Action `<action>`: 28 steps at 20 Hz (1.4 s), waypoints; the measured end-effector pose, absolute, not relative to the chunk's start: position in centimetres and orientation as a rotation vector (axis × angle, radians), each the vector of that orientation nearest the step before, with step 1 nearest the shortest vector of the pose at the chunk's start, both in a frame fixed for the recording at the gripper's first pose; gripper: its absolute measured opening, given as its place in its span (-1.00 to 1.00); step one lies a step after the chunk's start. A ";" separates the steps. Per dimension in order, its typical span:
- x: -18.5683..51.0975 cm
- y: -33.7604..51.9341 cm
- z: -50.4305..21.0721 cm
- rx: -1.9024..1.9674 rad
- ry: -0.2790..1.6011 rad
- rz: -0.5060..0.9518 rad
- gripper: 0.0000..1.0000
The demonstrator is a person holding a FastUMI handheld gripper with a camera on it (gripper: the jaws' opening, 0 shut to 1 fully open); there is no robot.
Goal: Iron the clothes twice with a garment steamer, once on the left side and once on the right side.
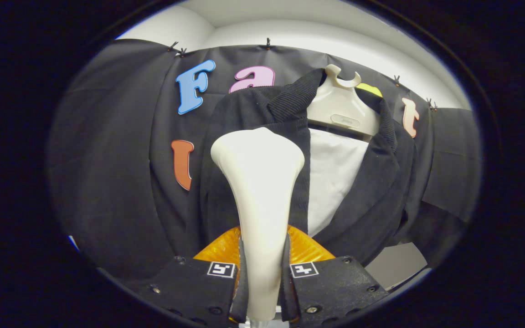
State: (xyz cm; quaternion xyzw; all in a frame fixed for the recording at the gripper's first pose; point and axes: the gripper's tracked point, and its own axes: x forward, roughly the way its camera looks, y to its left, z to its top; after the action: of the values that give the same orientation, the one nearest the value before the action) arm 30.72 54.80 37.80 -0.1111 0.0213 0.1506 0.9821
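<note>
Both tongs (262,273) fingers clamping steamer (259,182), jacket (244,136) just beyond, hanger (342,105) above

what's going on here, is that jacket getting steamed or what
A hand-held gripper is shut on the handle of a cream garment steamer, both fingers pressing its neck. The steamer's wide head points up at a dark jacket hanging on a pale hanger against the booth wall. The head sits in front of the jacket's front panel beside the opening, where a white lining shows. Whether the head touches the cloth cannot be told.
</note>
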 end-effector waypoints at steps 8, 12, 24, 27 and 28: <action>30.7 53.2 33.1 -0.246 0.105 0.290 -0.39; 30.6 52.2 30.2 -0.250 0.142 0.286 -0.39; 29.5 51.7 21.4 -0.263 0.254 0.307 -0.39; 29.7 51.3 18.3 -0.247 0.314 0.307 -0.39; 29.7 51.2 17.5 -0.254 0.322 0.306 -0.39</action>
State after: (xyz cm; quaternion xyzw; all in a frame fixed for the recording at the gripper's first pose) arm 29.72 51.23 17.49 -0.1254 0.1593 0.1512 0.9675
